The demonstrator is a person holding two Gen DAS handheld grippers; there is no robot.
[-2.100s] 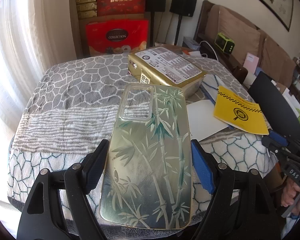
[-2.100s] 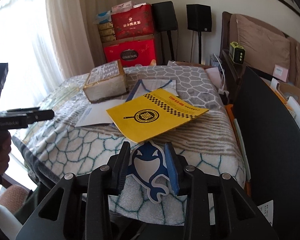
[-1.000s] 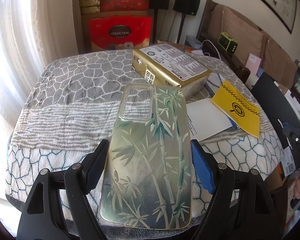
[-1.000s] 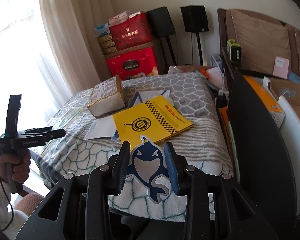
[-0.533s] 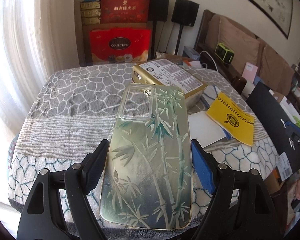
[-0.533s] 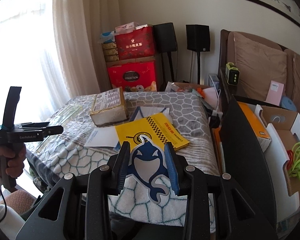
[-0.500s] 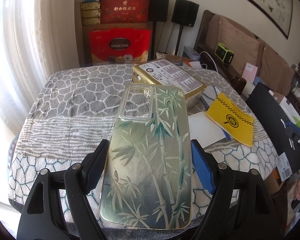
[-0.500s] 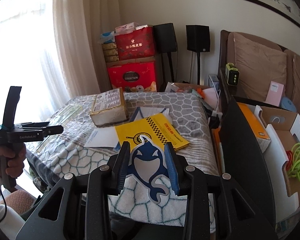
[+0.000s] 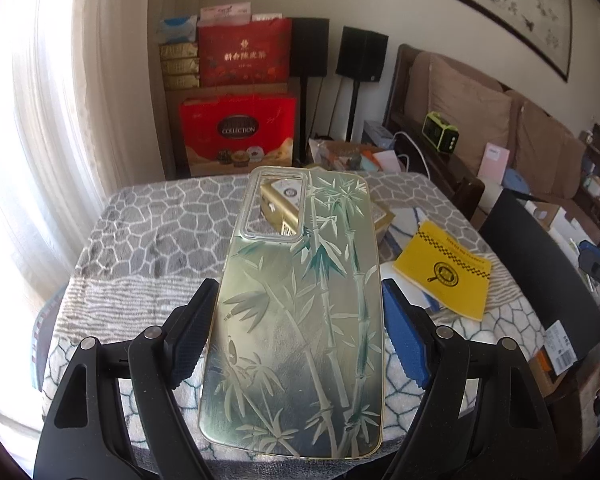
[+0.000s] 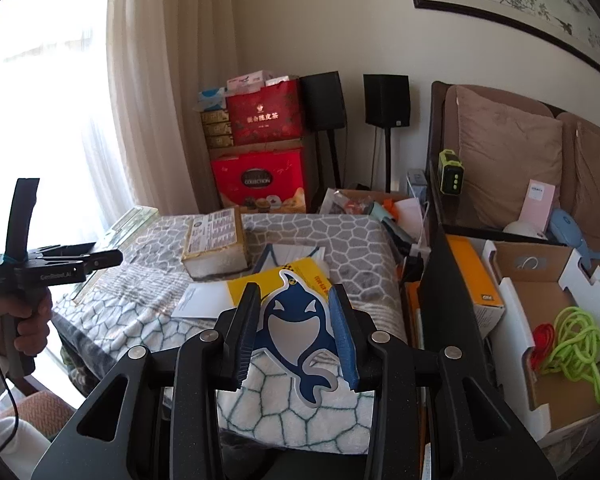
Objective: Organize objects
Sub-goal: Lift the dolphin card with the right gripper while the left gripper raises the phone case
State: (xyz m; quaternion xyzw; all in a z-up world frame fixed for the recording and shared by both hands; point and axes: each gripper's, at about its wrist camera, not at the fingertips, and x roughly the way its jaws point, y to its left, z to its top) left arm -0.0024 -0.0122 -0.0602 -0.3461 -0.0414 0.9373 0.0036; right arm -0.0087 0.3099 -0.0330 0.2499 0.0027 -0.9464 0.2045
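Table (image 9: 148, 240) with the grey/white patterned blanket is the reference; both grippers sit off its near edge, lifted clear of the cloth. On the table, far side from the grippers: gold box (image 10: 216, 244) with a printed label on top. Nearer than the box: yellow booklet (image 9: 444, 276) lying on white papers (image 10: 204, 300), toward the table's right side in the left wrist view. Left gripper (image 9: 296, 328): jaws spread wide, both pads pressed on the long edges of a phone case (image 9: 300, 300), gold with a bamboo print, camera cutout at the end pointing toward the box; the case is held flat above the table, touching nothing else. Right gripper (image 10: 296, 332): jaws roughly a third open, clamped on a blue-and-white whale sticker (image 10: 296, 328), head pointing toward the booklet, tail hanging past the pads, above the table's near edge. A hand (image 10: 24, 324) grips the left gripper's handle, left of the table in the right wrist view.
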